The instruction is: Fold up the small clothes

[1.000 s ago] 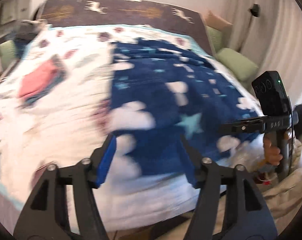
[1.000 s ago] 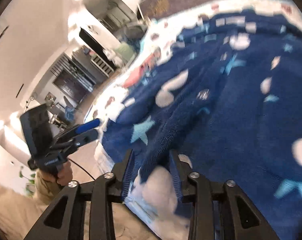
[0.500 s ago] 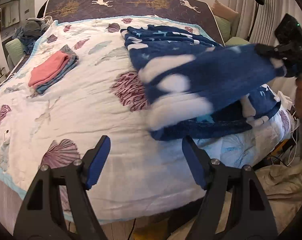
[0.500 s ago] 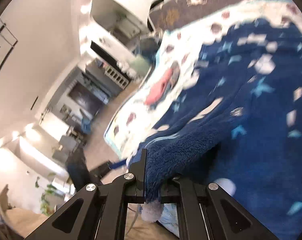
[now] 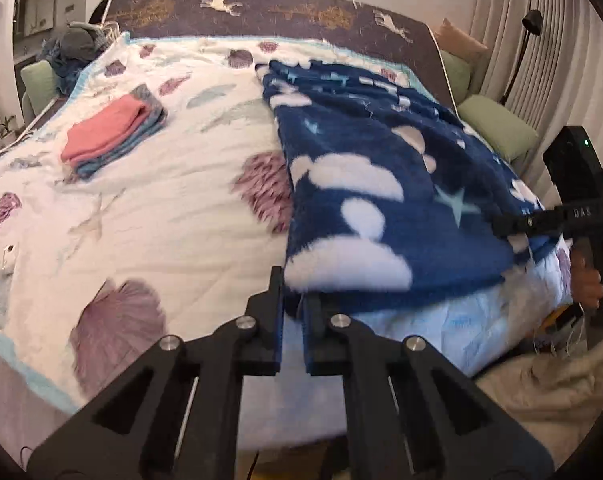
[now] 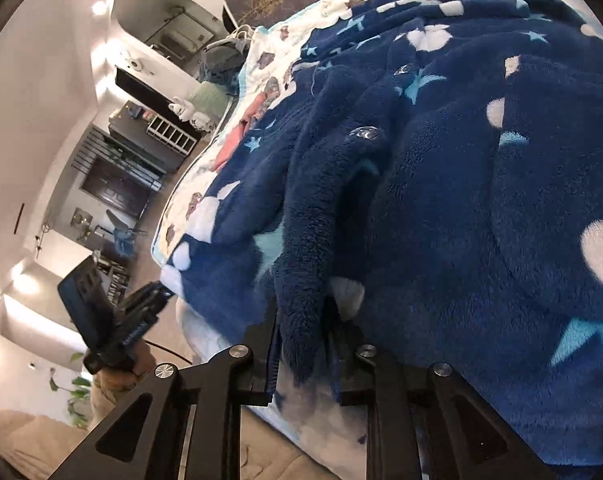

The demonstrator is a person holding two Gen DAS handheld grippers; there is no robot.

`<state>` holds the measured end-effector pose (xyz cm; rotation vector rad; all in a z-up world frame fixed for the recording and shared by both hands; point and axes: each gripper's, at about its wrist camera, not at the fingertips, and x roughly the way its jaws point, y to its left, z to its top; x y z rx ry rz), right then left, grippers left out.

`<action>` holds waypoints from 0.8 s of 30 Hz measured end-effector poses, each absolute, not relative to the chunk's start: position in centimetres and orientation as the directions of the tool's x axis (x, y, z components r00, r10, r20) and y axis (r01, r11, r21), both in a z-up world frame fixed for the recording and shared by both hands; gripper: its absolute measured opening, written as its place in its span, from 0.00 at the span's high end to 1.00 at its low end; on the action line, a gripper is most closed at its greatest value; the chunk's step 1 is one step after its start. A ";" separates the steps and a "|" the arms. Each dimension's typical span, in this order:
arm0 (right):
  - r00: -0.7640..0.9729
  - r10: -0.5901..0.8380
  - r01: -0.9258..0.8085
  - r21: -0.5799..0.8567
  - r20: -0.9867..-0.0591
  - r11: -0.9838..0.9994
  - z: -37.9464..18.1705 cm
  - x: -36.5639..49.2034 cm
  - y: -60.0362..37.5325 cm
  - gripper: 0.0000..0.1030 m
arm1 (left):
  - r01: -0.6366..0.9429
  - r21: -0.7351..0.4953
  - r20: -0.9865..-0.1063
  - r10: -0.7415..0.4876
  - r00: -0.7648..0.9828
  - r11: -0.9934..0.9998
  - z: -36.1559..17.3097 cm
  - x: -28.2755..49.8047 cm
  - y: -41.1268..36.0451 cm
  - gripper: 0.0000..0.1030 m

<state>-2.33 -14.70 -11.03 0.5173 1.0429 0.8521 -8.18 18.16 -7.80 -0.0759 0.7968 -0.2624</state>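
A navy fleece garment (image 5: 381, 184) with white clouds and pale stars lies spread on the right half of the bed (image 5: 161, 208). My left gripper (image 5: 292, 312) is shut on its near left corner at the bed's front edge. My right gripper (image 6: 303, 344) is shut on a thick fold of the same fleece (image 6: 441, 184) at its near right corner. The right gripper (image 5: 541, 222) also shows at the far right of the left wrist view, and the left gripper (image 6: 157, 294) at the lower left of the right wrist view.
A folded stack of pink and blue-grey clothes (image 5: 109, 136) lies on the left of the bed. A pile of dark clothes (image 5: 73, 48) sits at the head's left. Green cushions (image 5: 497, 128) and a curtain (image 5: 553, 40) stand to the right. A beige cloth (image 5: 549, 392) lies below the bed edge.
The left gripper went from open above the bed to shut on the fleece's near corner. The right gripper brought its fold down from a raised position, and the fleece now lies flat.
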 end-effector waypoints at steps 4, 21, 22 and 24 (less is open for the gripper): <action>0.242 0.804 -0.375 0.712 -0.544 0.594 -11.5 -2.9 -14.8 0.82 | 0.190 -0.142 -0.729 -0.233 0.644 0.971 -8.8 -8.8 18.4 0.98; 0.594 0.430 -0.050 0.503 -0.679 0.863 -9.8 -8.4 -30.8 0.63 | 0.448 -0.218 -0.554 -0.488 0.674 0.867 -2.7 -6.3 11.0 0.44; 0.589 0.424 -0.030 0.506 -0.688 0.862 -10.4 -9.1 -31.3 0.63 | 0.489 -0.205 -0.557 -0.512 0.654 0.848 -2.7 -6.1 9.6 0.44; 0.577 0.426 -0.018 0.510 -0.697 0.860 -11.5 -10.1 -31.6 0.62 | 0.580 -0.168 -0.573 -0.558 0.600 0.797 -2.8 -5.6 5.9 0.44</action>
